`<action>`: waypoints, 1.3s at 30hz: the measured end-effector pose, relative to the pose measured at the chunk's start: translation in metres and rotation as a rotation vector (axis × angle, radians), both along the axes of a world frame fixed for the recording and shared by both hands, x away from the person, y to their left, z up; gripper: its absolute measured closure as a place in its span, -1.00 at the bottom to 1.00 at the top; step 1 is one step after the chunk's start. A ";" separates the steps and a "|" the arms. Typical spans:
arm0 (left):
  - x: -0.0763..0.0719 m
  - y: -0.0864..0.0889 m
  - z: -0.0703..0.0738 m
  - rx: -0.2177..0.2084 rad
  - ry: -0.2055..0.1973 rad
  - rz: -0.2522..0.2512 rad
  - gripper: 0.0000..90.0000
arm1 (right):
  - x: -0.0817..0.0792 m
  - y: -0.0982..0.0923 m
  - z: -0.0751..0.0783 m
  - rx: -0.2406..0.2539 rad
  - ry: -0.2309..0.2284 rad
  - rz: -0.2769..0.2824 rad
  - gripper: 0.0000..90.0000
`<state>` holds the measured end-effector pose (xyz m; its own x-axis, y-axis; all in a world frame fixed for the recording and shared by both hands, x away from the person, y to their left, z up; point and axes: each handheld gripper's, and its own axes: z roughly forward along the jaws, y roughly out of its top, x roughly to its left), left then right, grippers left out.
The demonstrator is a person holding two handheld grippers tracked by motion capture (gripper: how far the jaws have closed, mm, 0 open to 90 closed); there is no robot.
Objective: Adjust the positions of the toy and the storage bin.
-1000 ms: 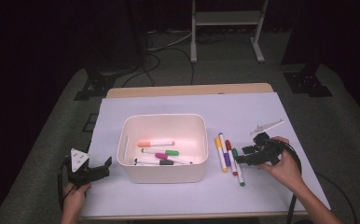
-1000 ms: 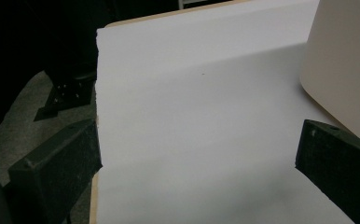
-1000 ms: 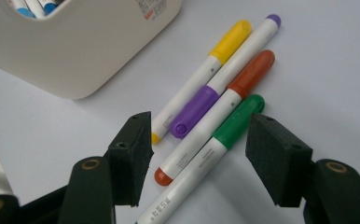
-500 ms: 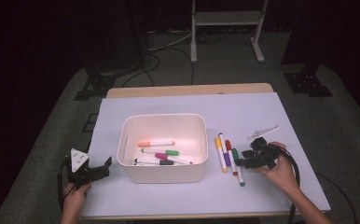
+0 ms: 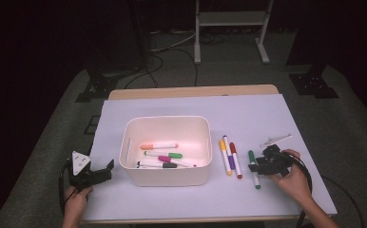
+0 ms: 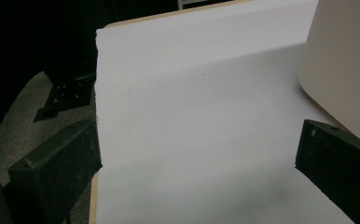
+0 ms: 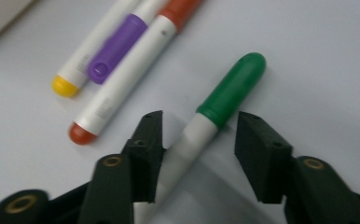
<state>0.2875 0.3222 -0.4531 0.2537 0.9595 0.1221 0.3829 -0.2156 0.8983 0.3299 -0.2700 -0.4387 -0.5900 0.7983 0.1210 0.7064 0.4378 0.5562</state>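
The right gripper (image 5: 259, 166) sits at the lower right of the high view, lower and nearer the table edge than in the frame a second ago, where it stood beside the upper ends of the loose markers. Its jaws have just been closing and now stand about half apart. In the right gripper view they straddle the green-capped marker (image 7: 215, 112), which lies on the white table sheet (image 5: 267, 114). The left jaw looks to be against the white barrel; the right jaw stands clear of it with a visible gap. The marker is not gripped. It lies where it did in both earlier frames.

In the high view the green-capped marker (image 5: 253, 167) lies just right of three others, the yellow-capped marker (image 5: 225, 157), purple-capped marker (image 5: 229, 153) and red-capped marker (image 5: 236, 160), set side by side to the right of the white bin (image 5: 165, 176). Their places match the earlier frames. Inside the bin lie four markers, unchanged.

The left gripper (image 5: 100, 174) rests at the lower left of the high view, beside the bin's left wall, in the same spot as before. In the left gripper view its jaws stand wide apart over bare sheet, with nothing between them; the bin's wall shows at the upper right.
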 end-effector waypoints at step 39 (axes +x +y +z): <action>0.000 0.000 0.000 -0.001 0.003 0.001 -1.00 | -0.005 0.002 0.049 0.170 0.011 0.051 0.69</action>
